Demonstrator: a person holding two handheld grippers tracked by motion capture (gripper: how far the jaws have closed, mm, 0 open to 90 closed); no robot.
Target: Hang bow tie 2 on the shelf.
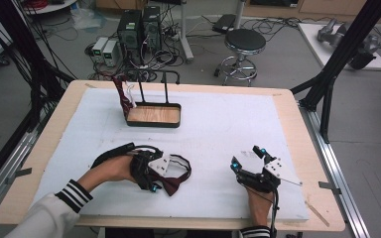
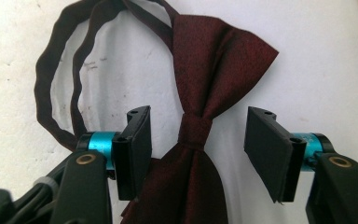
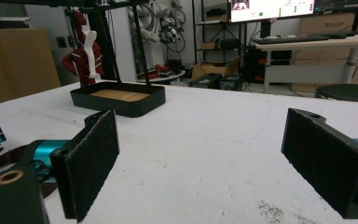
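Observation:
A dark red bow tie (image 1: 171, 184) with its looped strap lies on the white mat near the table's front left. My left gripper (image 1: 159, 181) points down over it. In the left gripper view the jaws of the left gripper (image 2: 200, 144) stand on either side of the bow tie's (image 2: 205, 70) centre knot, with a gap on each side, so it is open. My right gripper (image 1: 248, 156) rests at the front right, open. Nothing is between the pads of the right gripper (image 3: 205, 154).
A black stand with a wooden-bottomed tray (image 1: 154, 115) sits at the mat's back centre, and a red striped tie (image 1: 124, 96) hangs on its left post. The same tray (image 3: 121, 100) lies ahead of the right gripper. A stool (image 1: 244, 42) and computer cases (image 1: 139, 29) stand beyond the table.

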